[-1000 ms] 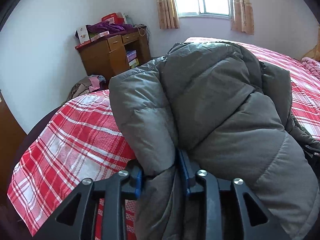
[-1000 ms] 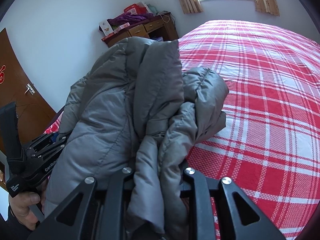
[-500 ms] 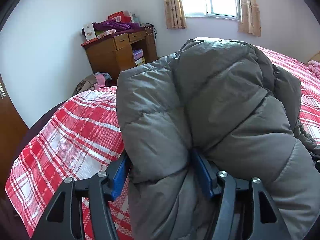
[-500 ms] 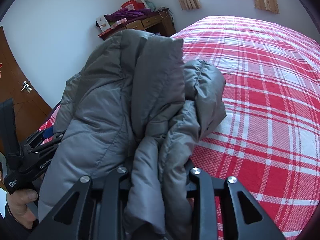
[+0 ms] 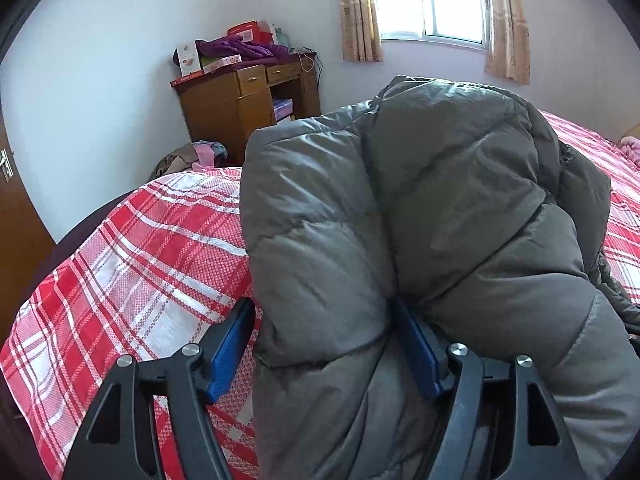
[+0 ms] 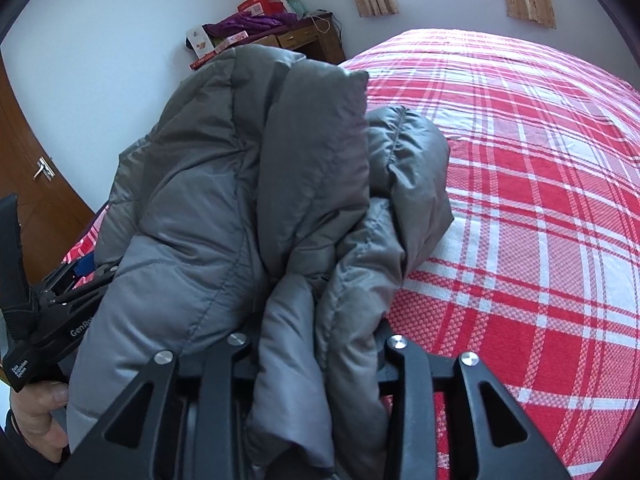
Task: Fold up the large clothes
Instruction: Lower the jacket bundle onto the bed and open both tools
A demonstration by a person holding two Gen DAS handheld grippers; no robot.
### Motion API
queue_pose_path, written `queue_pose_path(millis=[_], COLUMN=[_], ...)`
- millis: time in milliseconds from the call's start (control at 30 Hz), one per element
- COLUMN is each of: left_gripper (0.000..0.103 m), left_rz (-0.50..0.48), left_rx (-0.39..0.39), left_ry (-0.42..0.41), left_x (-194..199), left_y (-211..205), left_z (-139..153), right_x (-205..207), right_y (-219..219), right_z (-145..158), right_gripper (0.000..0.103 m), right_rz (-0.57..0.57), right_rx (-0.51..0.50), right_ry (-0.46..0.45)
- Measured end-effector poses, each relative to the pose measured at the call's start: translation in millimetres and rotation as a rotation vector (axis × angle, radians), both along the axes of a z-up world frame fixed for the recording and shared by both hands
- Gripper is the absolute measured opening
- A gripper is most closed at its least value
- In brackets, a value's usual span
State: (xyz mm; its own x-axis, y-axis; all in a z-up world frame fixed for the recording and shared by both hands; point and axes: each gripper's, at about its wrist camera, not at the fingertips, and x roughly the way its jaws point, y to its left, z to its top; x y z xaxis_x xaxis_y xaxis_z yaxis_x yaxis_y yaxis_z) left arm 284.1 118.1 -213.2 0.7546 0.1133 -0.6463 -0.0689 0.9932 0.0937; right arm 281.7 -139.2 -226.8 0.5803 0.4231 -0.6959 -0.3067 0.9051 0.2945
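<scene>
A puffy grey down jacket (image 5: 440, 208) lies heaped on the red plaid bed (image 5: 152, 264). A thick fold of it sits between the jaws of my left gripper (image 5: 324, 320), which are opening. The left blue pad (image 5: 232, 344) stands just off the fabric and the right blue pad (image 5: 416, 356) touches it. In the right wrist view the same jacket (image 6: 224, 208) is bunched between the jaws of my right gripper (image 6: 316, 336). Those jaws are opening too, but the fabric fills the gap and hides the pads. The left gripper (image 6: 80, 276) shows at the left, held by a hand (image 6: 36, 420).
A wooden desk (image 5: 240, 108) piled with boxes and purple cloth stands against the far wall, with clothes (image 5: 192, 156) heaped on the floor beside it. A window with curtains (image 5: 432, 0) is behind. A brown door (image 6: 36, 184) is on the left. Bare plaid bedcover (image 6: 540, 208) stretches right.
The left jaws have spread wide and the jacket fold has puffed out between them, the left pad now off the cloth. The right jaws have widened a little around the bunched fabric.
</scene>
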Motion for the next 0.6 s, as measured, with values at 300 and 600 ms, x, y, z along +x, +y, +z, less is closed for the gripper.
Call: queue_pose_path(millis=[300, 600], left_gripper=[0.074, 0.079], left_rz=[0.027, 0.019], left_rx=[-0.017, -0.037], left_ry=[-0.023, -0.178], left_x=[-38, -123], left_y=[19, 27], left_z=[52, 135], right_x=[-10, -96], right_y=[2, -3], right_z=[26, 107], right_gripper=[0.053, 0.075], right_rz=[-0.058, -0.072], right_rx=[-0.051, -0.05], right_ry=[-0.007, -0.188])
